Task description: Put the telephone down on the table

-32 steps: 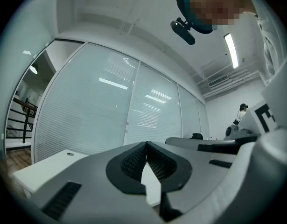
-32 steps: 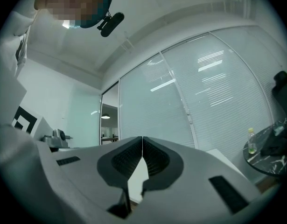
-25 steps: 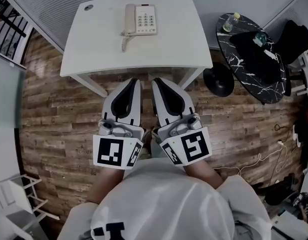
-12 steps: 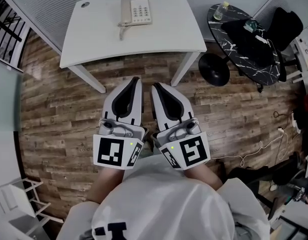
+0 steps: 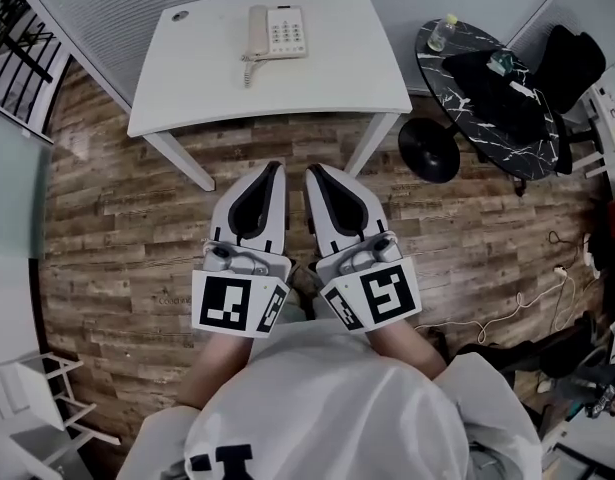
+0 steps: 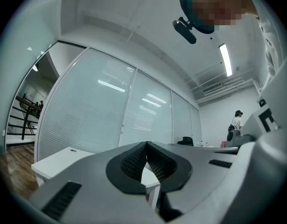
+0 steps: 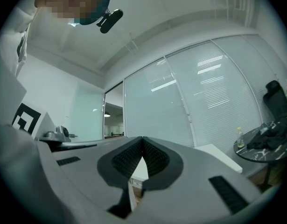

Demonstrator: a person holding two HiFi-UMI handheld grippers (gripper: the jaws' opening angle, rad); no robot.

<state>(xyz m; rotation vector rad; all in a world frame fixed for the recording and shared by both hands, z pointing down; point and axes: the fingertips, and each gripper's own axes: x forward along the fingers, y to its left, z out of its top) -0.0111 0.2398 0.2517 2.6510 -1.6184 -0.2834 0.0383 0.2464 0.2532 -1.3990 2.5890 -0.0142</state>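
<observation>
Your left hand-held gripper (image 5: 274, 168) and right hand-held gripper (image 5: 313, 170) are both clenched on nothing, side by side over the wooden floor (image 5: 117, 218), tips pointing at the white bench (image 5: 337, 78) ahead. The telephone (image 5: 278, 32) lies flat on the bench's far side, well beyond both tips, its cord (image 5: 249, 69) trailing toward you

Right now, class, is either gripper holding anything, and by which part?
Nothing is held. The left gripper and right gripper are both shut and empty; the telephone lies on the white table, well apart from them.
</observation>
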